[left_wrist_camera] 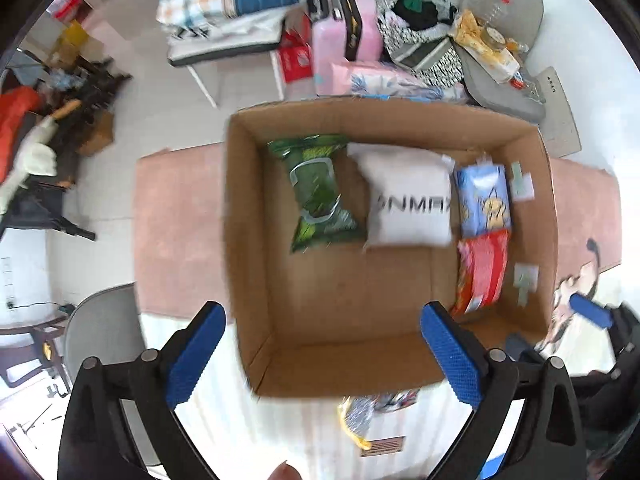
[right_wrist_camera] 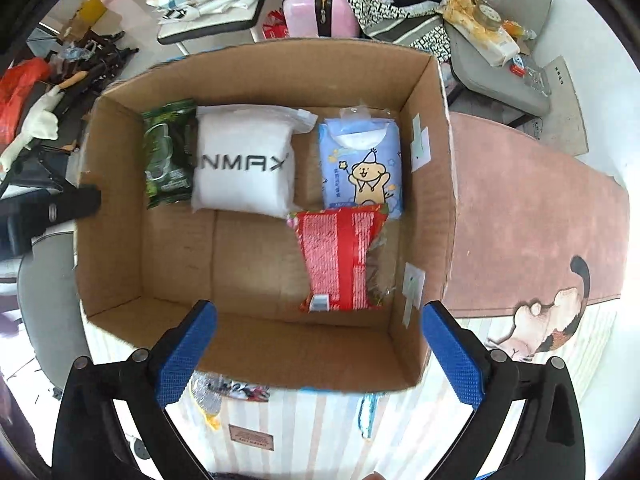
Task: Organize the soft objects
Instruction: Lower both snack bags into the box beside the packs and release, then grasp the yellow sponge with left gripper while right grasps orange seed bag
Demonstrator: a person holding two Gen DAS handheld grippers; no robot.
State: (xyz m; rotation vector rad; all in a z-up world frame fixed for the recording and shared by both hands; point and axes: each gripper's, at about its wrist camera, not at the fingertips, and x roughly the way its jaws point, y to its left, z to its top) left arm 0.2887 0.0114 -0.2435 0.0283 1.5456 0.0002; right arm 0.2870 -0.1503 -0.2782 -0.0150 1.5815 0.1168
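Both grippers are hovering above an open cardboard box (right_wrist_camera: 256, 344) sitting on a striped surface, the left gripper (left_wrist_camera: 322, 354) and the right gripper (right_wrist_camera: 320, 350) each spread wide and holding nothing. Four soft packs are already lying flat on the box floor: in the right wrist view a green wipes pack (right_wrist_camera: 168, 152) is sitting at 10 o'clock, a white pillow pack (right_wrist_camera: 244, 160) lettered "NMAX" touching it at 11 o'clock, a blue tissue pack (right_wrist_camera: 360, 164) at 1 o'clock, and a red snack pack (right_wrist_camera: 340, 256) at 3 o'clock, overlapping the blue pack's near end. The green, blue and red packs are running their long axes from 12 to 6 o'clock; the white one is nearly square. The task appears well advanced, though a crinkled foil packet (right_wrist_camera: 208, 396) is peeking out just outside the near wall at 6 o'clock, seemingly not yet boxed.
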